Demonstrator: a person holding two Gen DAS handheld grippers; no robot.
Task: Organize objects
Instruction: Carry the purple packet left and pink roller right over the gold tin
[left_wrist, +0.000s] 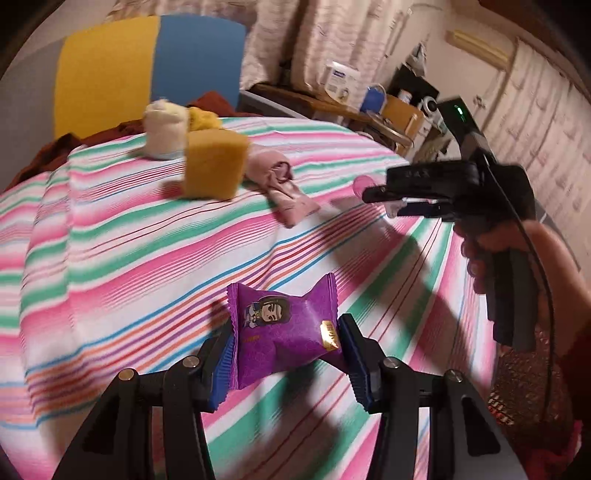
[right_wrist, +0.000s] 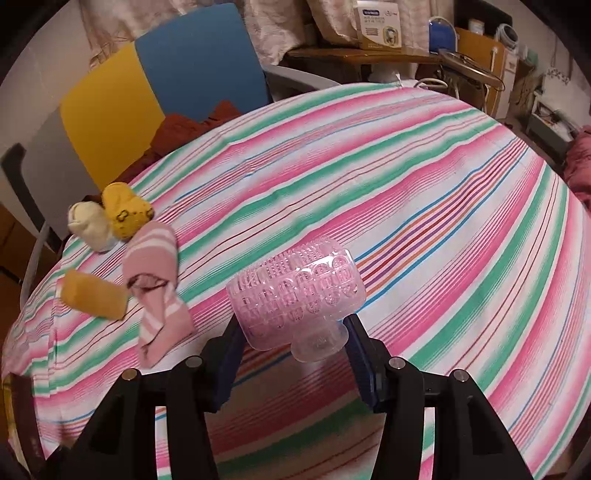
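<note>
Nearest the left wrist camera, a purple snack packet (left_wrist: 286, 332) with a cartoon figure printed on it is clamped between the blue pads of the left hand-held gripper (left_wrist: 288, 350), whose jaws are closed onto the packet's two sides. The packet is held above the striped cloth (left_wrist: 129, 240) that covers the worktop, and its shadow is cast just beneath it.

In the right wrist view, a clear pink plastic brush (right_wrist: 297, 297) with rows of bristles is gripped by the right hand-held gripper (right_wrist: 295, 354); the jaws are set partway open and pressed against the brush's narrower base. In the left wrist view the same right hand-held gripper (left_wrist: 380, 197) is seen from the side, held by a hand (left_wrist: 517, 258), with a pink edge of the brush showing at its tip.

Farther back on the cloth, a yellow sponge block (left_wrist: 214, 166) is seen beside a rolled pink striped sock (left_wrist: 284, 184). Behind these, a cream sock roll (left_wrist: 164, 129) and a yellow sock roll (left_wrist: 203, 118) lie touching each other near the far edge. Past the worktop, a chair with a yellow and blue back (left_wrist: 147, 66) is visible, with a dark red cloth (right_wrist: 192, 125) on it.
</note>
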